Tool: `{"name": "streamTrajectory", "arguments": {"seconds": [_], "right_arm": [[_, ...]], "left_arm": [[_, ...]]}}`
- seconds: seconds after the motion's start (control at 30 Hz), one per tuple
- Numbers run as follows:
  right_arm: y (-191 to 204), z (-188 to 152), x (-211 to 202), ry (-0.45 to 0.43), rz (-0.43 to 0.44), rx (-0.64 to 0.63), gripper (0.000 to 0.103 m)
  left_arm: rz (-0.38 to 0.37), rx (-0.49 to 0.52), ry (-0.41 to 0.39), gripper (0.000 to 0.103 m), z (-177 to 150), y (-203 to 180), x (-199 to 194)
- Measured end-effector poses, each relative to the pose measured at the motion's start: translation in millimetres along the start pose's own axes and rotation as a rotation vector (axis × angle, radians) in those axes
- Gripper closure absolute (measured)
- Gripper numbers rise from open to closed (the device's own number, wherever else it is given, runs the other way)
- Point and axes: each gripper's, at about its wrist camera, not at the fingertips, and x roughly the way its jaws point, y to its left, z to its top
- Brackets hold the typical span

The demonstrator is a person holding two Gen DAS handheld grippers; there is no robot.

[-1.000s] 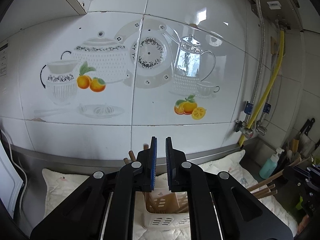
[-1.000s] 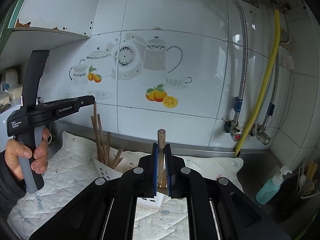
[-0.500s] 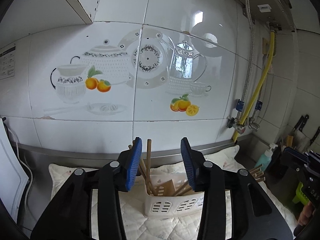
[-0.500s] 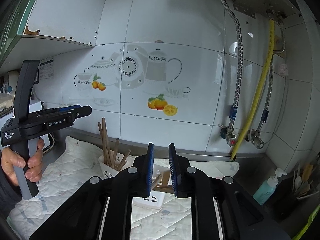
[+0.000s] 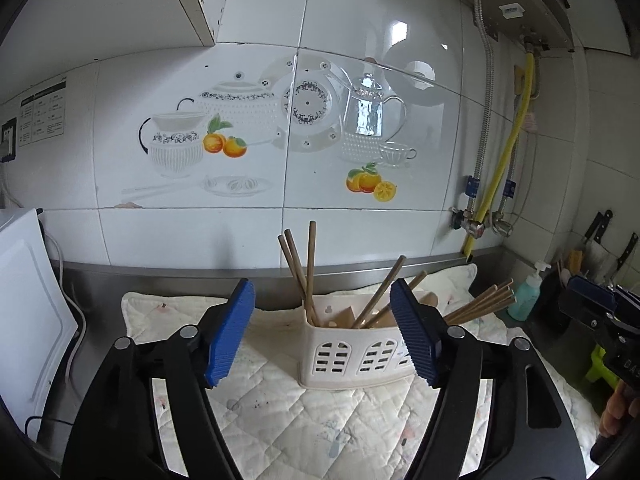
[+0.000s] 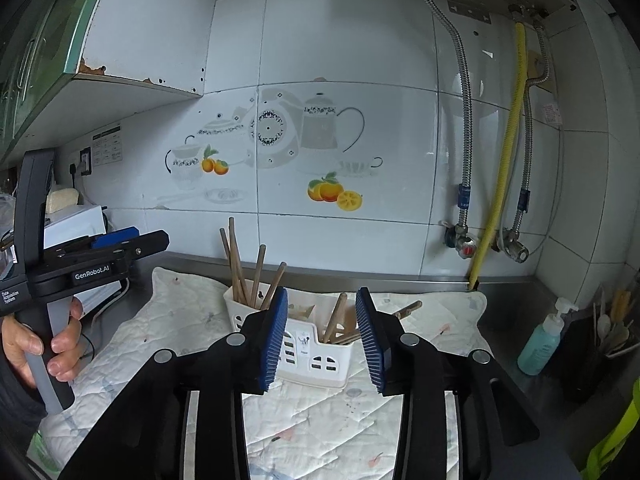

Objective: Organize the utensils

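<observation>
A white slotted utensil holder stands on a quilted mat by the tiled wall. Several wooden chopsticks and wooden utensils stick out of it. It also shows in the right wrist view, with the chopsticks in its left compartment. My left gripper is open and empty, a little in front of and above the holder. My right gripper is open and empty, just in front of the holder. The left gripper also shows in the right wrist view, held in a hand at the left.
A white appliance stands left of the mat. A soap bottle and a dark utensil rack stand at the right, with knives behind. Gas pipes and a yellow hose run down the wall.
Both grippers have opened and drawn back from the holder. The right one let go of a wooden utensil, which now rests in the holder.
</observation>
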Motion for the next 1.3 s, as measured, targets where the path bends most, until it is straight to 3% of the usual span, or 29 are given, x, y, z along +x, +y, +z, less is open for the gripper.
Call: {"name": "streamTrajectory", "arguments": {"seconds": [0.33,0.47,0.73,0.93,1.3], "right_arm": [[15,-32,-19,0.020,-0.011,-0.011,0.046],[22,-44,-22,0.027,-0.034,-0.025,0.033],[25,-64,-20,0.079,-0.048,-0.013,0.017],[26,-75,-14,0.111,-0.062,-0.024,0.012],[23,-87,-8,0.147,-0.063,-0.014,0.010]], "left_arm": [[0.048,0.022,0.022,0.007,-35,4,-26],[0.063,0.021,0.028,0.005,-46,7,-34],[0.093,-0.009,0.065,0.005,-67,16,-38],[0.149,0.002,0.070,0.005,-79,19,-44],[0.181,0.005,0.087,0.005,-90,19,-56]]}}
